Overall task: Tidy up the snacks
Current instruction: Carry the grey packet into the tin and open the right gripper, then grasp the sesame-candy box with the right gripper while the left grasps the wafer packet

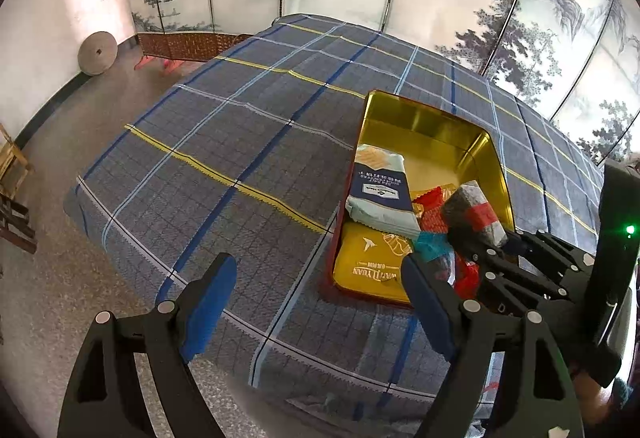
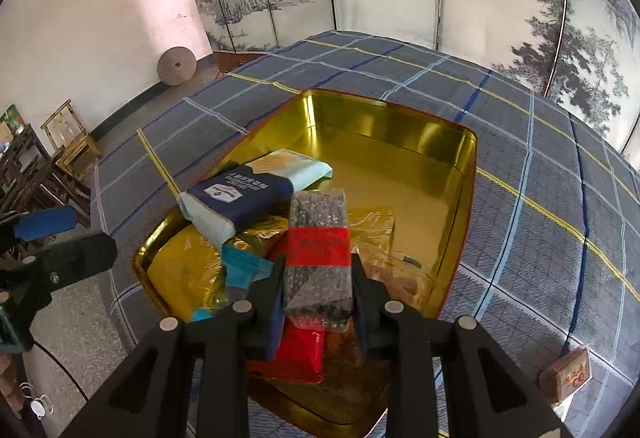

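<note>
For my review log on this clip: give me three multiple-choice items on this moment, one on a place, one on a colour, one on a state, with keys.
1. Where is the speckled grey packet?
A. on the cloth
B. between the right gripper's fingers, over the tin
C. on the floor

2. What colour is the band round that packet?
A. red
B. green
C. white

3. How is the left gripper?
A. shut on a packet
B. shut, holding nothing
C. open, holding nothing

Key: 1 B, both fingers press its sides; 2 A, the band is red; 3 C, only cloth shows between its spread fingers.
</note>
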`<state>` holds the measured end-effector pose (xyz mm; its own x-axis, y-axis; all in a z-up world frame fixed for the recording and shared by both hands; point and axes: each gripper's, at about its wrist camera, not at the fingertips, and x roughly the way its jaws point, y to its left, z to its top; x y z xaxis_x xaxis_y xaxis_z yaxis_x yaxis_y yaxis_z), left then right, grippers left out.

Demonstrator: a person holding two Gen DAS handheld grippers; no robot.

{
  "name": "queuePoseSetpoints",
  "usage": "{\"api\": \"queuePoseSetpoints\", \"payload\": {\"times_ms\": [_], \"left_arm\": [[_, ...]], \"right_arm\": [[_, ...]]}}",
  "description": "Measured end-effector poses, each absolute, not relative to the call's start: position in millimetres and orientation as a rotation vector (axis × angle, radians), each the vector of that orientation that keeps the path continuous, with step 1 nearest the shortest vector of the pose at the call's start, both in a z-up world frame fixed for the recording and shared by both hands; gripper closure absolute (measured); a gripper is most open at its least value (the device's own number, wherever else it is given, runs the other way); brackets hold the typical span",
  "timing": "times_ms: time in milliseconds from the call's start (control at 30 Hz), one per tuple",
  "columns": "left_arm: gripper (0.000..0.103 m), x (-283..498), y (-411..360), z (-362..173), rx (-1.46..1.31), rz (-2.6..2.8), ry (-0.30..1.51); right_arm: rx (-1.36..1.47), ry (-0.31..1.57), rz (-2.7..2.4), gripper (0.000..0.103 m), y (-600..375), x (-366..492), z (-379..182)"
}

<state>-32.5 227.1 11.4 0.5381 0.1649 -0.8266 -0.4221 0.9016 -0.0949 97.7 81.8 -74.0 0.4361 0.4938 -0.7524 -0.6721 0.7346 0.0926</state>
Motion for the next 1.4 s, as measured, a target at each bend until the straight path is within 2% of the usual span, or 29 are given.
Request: {"api": "queuePoseSetpoints", "payload": {"times_ms": [167,300,767,900,1167,1400], "left_arm": [[0.022,-34.1,226.6,14.2,-0.298,0.361,0.936],[0.022,-34.3,224.2,15.4,-0.289,0.359,0.936],[0.022,-25.9,189.7,18.2,-0.230,0.287,0.938],[0.021,-20.5,169.7,17.0,-0.196,0.239,0.940],[0.021,-5.9,125.5,10.5,-0.117,0.134,0.963],[0.021,3.1,89.0,8.6,-0.047,0.033,0.969]], "right_arm": [[-0.217,0.856,0.745,0.072,79.3,98.7,-71.4],[-0.197,0.835,0.744,0.060,75.0,98.5,-63.1],[-0.135,0.769,0.665,0.058,4.9,102.7,-34.6],[-0.169,0.759,0.555,0.051,-43.1,109.5,-41.8],[-0.160,0.861,0.457,0.050,-121.2,132.0,-79.0],[-0.149,0.880,0.499,0.049,-128.1,137.8,-99.0]]}}
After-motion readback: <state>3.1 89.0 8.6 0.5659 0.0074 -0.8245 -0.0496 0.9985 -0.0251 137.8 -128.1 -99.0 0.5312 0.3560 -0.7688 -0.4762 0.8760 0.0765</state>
